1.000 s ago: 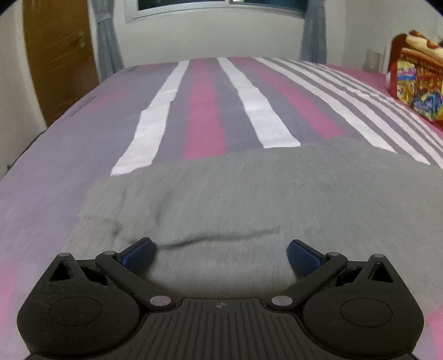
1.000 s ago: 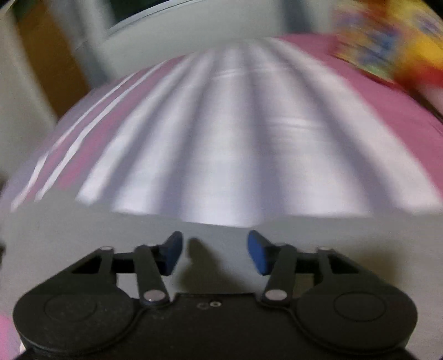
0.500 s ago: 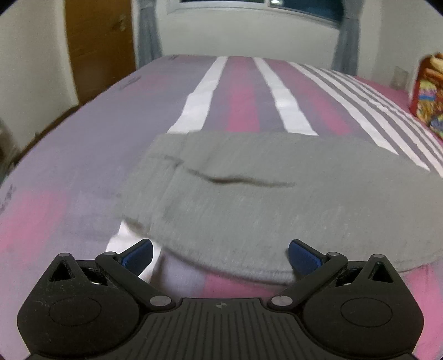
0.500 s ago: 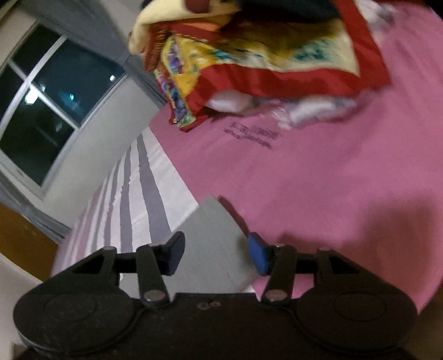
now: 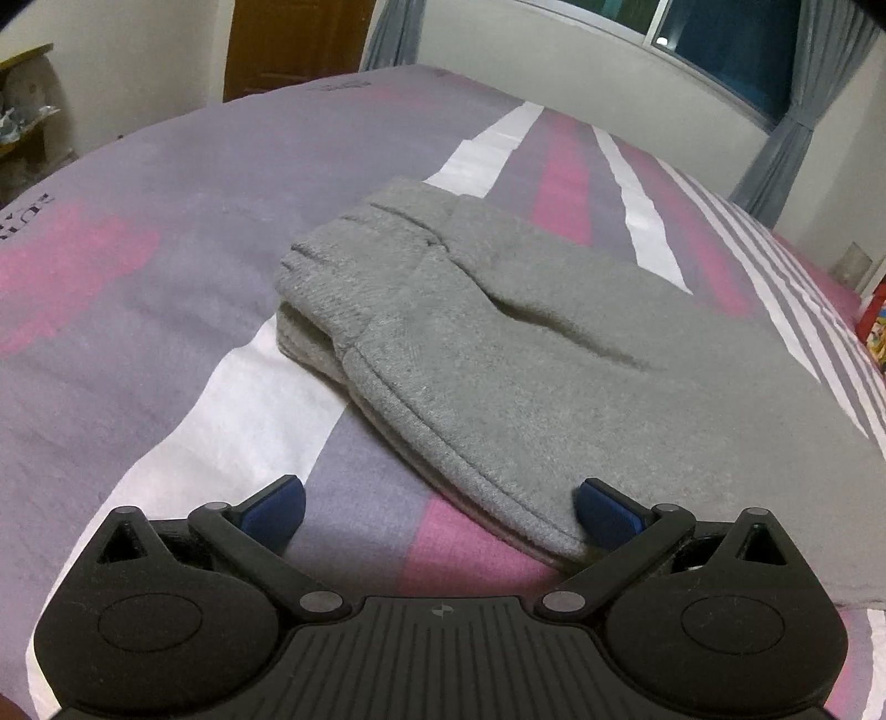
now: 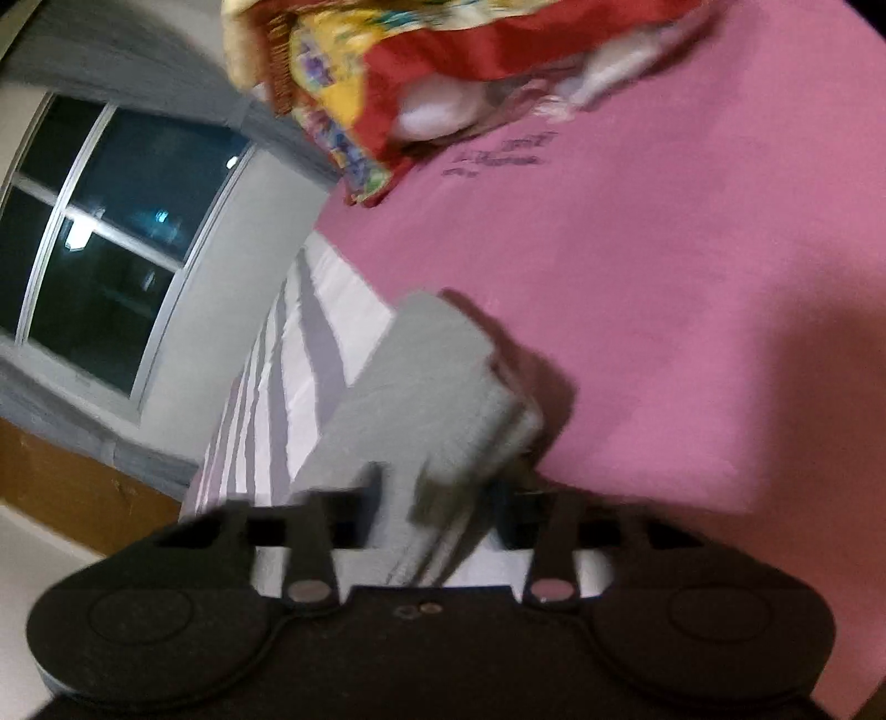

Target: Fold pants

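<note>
Left wrist view: folded grey pants (image 5: 554, 354) lying on the bed (image 5: 138, 232), cuffs stacked at the far left end, hem edge running toward the left gripper (image 5: 440, 504). Jaws wide open, nothing held; its right pad sits just beside the hem. Door (image 5: 293, 44) and shelf (image 5: 27, 111) at rear, seen only here.

Right wrist view, tilted and blurred: the other end of the pants (image 6: 432, 399), a thick folded corner. Right gripper (image 6: 437, 498) has just been closing; jaws shut on that corner, grey cloth between the fingers. Patterned red-and-yellow blanket (image 6: 415, 66) at the bed's far side.

Writing: dark print on the sheet in both views, unreadable.

Surface: sheet striped pink, purple-grey and white. Room: window (image 6: 111, 232) dark, grey curtains (image 5: 797, 105), pale walls.
</note>
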A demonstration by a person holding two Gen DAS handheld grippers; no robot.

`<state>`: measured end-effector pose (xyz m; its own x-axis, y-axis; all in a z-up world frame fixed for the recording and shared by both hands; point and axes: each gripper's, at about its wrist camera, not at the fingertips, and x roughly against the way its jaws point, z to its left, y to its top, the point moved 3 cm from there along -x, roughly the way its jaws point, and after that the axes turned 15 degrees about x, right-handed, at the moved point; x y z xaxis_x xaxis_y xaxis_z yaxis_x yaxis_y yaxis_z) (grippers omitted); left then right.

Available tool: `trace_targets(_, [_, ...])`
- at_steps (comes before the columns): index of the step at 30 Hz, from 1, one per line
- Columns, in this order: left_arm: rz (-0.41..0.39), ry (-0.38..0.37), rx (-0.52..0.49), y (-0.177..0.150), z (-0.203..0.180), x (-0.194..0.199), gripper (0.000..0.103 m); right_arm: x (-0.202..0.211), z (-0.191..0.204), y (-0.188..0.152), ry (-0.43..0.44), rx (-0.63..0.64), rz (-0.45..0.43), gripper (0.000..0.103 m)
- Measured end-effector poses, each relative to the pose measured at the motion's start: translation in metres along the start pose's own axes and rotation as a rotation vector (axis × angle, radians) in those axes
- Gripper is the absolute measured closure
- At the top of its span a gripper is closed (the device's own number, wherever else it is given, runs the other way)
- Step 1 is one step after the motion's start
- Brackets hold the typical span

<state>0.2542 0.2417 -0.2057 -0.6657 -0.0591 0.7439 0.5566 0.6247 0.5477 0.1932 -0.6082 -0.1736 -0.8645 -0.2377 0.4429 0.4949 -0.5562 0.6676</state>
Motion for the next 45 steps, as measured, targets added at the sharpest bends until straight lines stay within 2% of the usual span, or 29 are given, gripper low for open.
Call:
trace_targets(3, [-0.002,0.002,-0.003,0.0,-0.002,0.0,0.0,0.019,0.028,0.013,0.043,0.111,-0.093,0.094])
trace_targets(5, [-0.005,0.006,-0.002,0.001,-0.003,0.002,0.0,0.021,0.032,0.013,-0.009,0.203,-0.118,0.094])
trace_targets(6, [-0.006,0.01,-0.004,0.001,-0.004,0.002,0.0,0.008,0.021,0.01,-0.087,0.203,-0.053,0.094])
trace_targets(7, [-0.005,0.012,-0.004,-0.001,-0.004,0.005,0.0,-0.01,0.002,0.003,-0.151,0.148,0.06,0.094])
trace_targets(8, [-0.004,0.012,-0.004,0.0,-0.004,0.005,0.0,-0.02,-0.011,-0.004,-0.163,0.094,0.11,0.096])
trace_targets(9, [-0.002,0.011,-0.005,0.0,-0.004,0.006,0.0,-0.017,-0.012,-0.005,-0.149,0.077,0.087,0.095])
trace_targets(12, [-0.004,0.006,-0.009,0.004,-0.003,0.007,0.0,-0.015,-0.002,-0.004,-0.177,0.106,0.081,0.092])
trace_targets(18, [-0.087,0.051,-0.012,0.015,0.013,0.023,0.0,-0.015,0.008,0.001,-0.205,0.121,0.119,0.091])
trace_targets(20, [-0.056,0.082,-0.008,0.02,0.023,0.016,0.0,-0.019,0.009,0.005,-0.224,0.134,0.125,0.09])
trace_targets(25, [-0.029,0.063,-0.03,0.027,0.025,0.01,0.0,-0.024,0.019,0.009,-0.288,0.149,0.149,0.09])
trace_targets(27, [-0.029,0.045,-0.023,0.028,0.029,0.011,0.0,-0.022,0.03,0.012,-0.285,0.169,0.13,0.09])
trace_targets(32, [-0.057,0.005,-0.019,0.025,0.038,0.025,0.0,-0.018,0.086,0.027,-0.265,0.294,0.075,0.09])
trace_targets(38, [-0.097,-0.011,-0.012,0.028,0.064,0.053,0.0,-0.037,0.184,0.034,-0.187,0.473,0.048,0.09])
trace_targets(42, [-0.112,-0.008,0.02,0.028,0.088,0.068,0.0,-0.067,0.26,0.018,-0.089,0.599,0.057,0.09])
trace_targets(45, [-0.114,-0.001,0.037,0.024,0.104,0.076,0.0,-0.094,0.315,-0.009,0.012,0.689,0.087,0.09])
